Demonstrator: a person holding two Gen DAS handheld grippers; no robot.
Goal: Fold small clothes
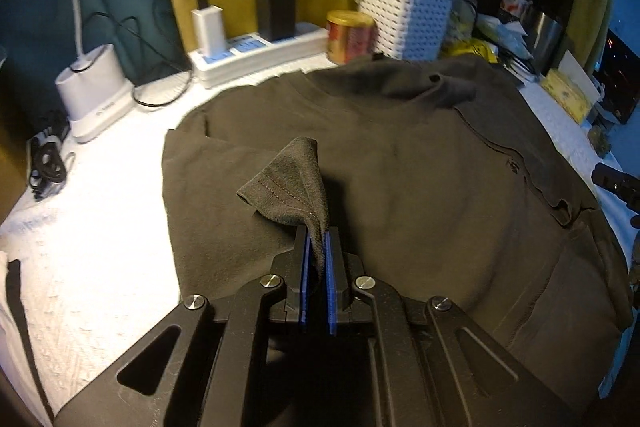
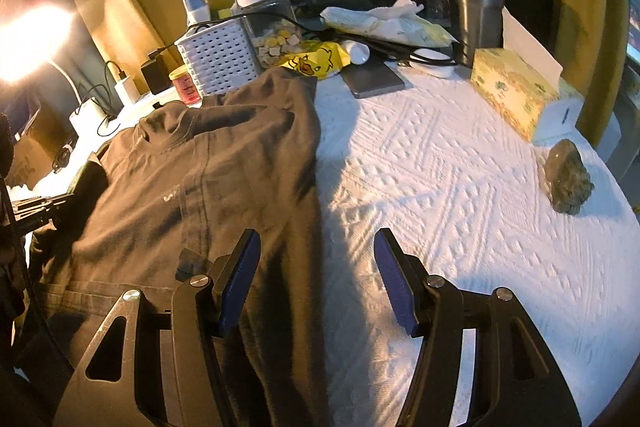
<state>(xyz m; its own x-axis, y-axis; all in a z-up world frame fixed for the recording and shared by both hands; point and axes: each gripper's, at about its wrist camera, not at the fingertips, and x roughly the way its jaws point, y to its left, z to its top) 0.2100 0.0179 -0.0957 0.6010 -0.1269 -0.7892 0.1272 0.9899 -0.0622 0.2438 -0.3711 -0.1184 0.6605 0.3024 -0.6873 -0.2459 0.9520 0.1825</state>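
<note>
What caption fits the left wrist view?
Left gripper pinches a hemmed corner of the dark shirt above the white tablecloth.

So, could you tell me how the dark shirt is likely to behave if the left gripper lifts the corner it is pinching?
The dark shirt probably behaves floppy: the corner pinched by the left gripper already droops over in a soft fold. It likely trails and drags rather than lifting whole, since most of it lies spread on the white textured cloth. It looks light and unlikely to slip from the shut pads.

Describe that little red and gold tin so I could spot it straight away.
Start at the dark shirt spread on the white tablecloth. Past its collar stands a white lattice basket. Left of the basket, by the white power strip, is the round tin: the only red and gold thing among white neighbours.
</note>
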